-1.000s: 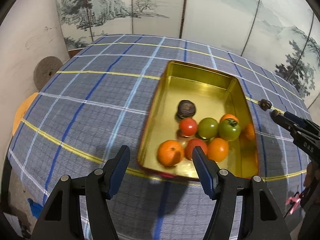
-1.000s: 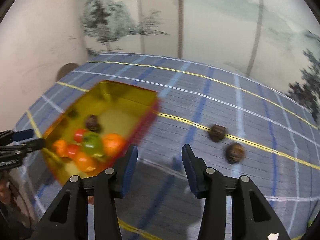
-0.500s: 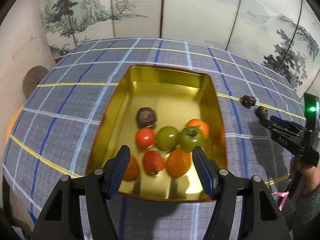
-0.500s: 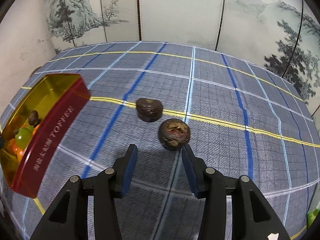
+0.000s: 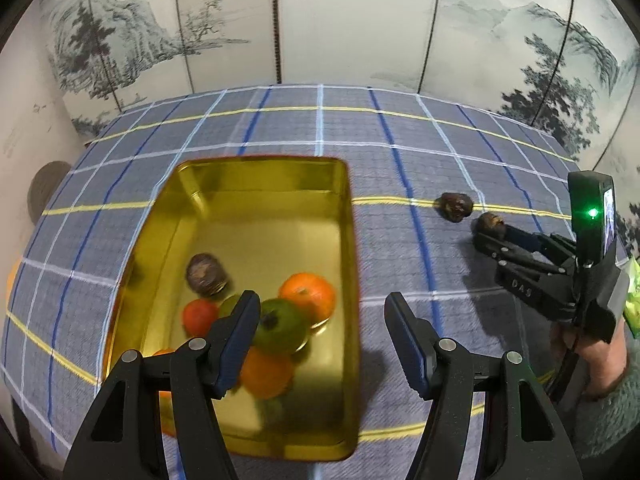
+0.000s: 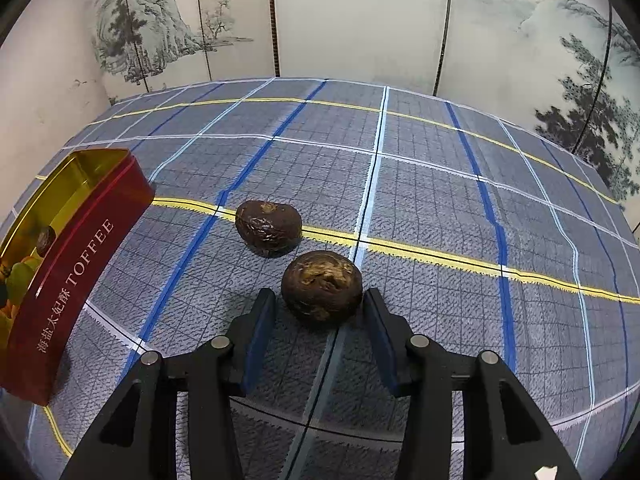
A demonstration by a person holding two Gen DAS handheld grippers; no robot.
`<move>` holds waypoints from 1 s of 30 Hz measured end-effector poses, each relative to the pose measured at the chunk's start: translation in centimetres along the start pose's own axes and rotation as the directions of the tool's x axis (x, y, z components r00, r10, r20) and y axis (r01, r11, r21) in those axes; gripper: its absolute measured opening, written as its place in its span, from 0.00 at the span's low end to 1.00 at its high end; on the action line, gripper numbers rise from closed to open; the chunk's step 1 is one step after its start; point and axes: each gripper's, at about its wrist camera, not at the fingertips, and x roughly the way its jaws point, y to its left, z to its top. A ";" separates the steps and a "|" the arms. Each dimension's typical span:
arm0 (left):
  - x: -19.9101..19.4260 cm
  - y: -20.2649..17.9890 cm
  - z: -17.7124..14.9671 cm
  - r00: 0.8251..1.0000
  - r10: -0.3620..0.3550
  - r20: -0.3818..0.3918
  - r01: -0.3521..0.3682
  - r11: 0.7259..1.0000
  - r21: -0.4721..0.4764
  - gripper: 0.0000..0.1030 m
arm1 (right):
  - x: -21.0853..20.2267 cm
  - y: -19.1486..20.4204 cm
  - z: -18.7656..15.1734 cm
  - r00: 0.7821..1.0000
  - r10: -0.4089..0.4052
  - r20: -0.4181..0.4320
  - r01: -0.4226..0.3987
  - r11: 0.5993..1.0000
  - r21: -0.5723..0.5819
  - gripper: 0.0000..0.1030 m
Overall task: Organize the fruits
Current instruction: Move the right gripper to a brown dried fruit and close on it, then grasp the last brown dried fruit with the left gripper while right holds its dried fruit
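A gold toffee tin (image 5: pixel 348 240) with red outer walls (image 6: pixel 76 264) sits on the checked cloth and holds several fruits: orange, green and red ones and one dark brown fruit (image 5: pixel 206 274). Two more dark brown fruits lie on the cloth to its right. My right gripper (image 6: pixel 320 320) is open, with the nearer brown fruit (image 6: pixel 322 286) between its fingertips; the farther one (image 6: pixel 267 226) lies just beyond. In the left wrist view these two fruits (image 5: pixel 454 207) (image 5: pixel 491 225) show by the right gripper (image 5: pixel 486 236). My left gripper (image 5: pixel 322 334) is open and empty above the tin's right edge.
The table is covered by a blue-grey checked cloth (image 6: pixel 440 184) with yellow and blue lines. A painted folding screen (image 5: pixel 360 20) stands behind the table. A pale wall is at the left. A hand (image 5: pixel 600 364) holds the right gripper at the far right.
My right gripper has moved forward so the nearer brown fruit now sits between its fingertips. My left gripper has shifted right, from over the fruits to over the tin's right edge.
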 end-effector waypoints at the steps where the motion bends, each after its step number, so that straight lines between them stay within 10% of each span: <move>1: 0.1 -0.4 0.2 1.000 -0.002 0.001 0.002 1.000 0.005 0.64 | 0.0 -0.1 0.0 1.000 0.002 0.001 -0.002 1.000 -0.001 0.36; 30: 7.7 -11.8 5.4 0.993 -0.095 -0.064 0.100 0.991 0.090 0.63 | -3.0 -14.1 -3.3 0.992 -0.127 -0.011 0.127 0.979 0.156 0.35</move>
